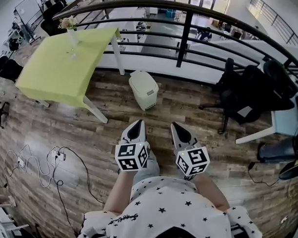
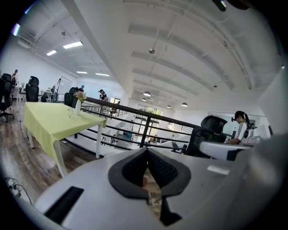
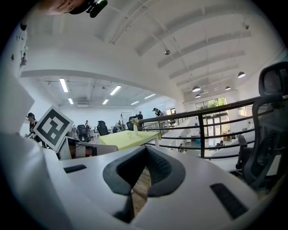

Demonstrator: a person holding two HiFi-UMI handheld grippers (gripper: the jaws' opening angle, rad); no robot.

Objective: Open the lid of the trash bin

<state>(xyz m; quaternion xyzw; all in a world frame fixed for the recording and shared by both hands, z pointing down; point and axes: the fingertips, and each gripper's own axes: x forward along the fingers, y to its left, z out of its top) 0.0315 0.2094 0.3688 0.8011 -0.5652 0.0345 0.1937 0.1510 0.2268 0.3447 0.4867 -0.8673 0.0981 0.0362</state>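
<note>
A small cream trash bin with its lid down stands on the wood floor beside the yellow-green table, a short way in front of me. My left gripper is held low near my body with its tips pointing at the bin; its jaws meet at the tips and hold nothing. My right gripper hangs level with it to the right, also shut and empty. In both gripper views the bin is hidden: the left gripper and the right gripper point towards the railing.
A curved black railing runs behind the bin. A black office chair and a desk stand at the right. A power strip with cables lies on the floor at the left. A vase stands on the table.
</note>
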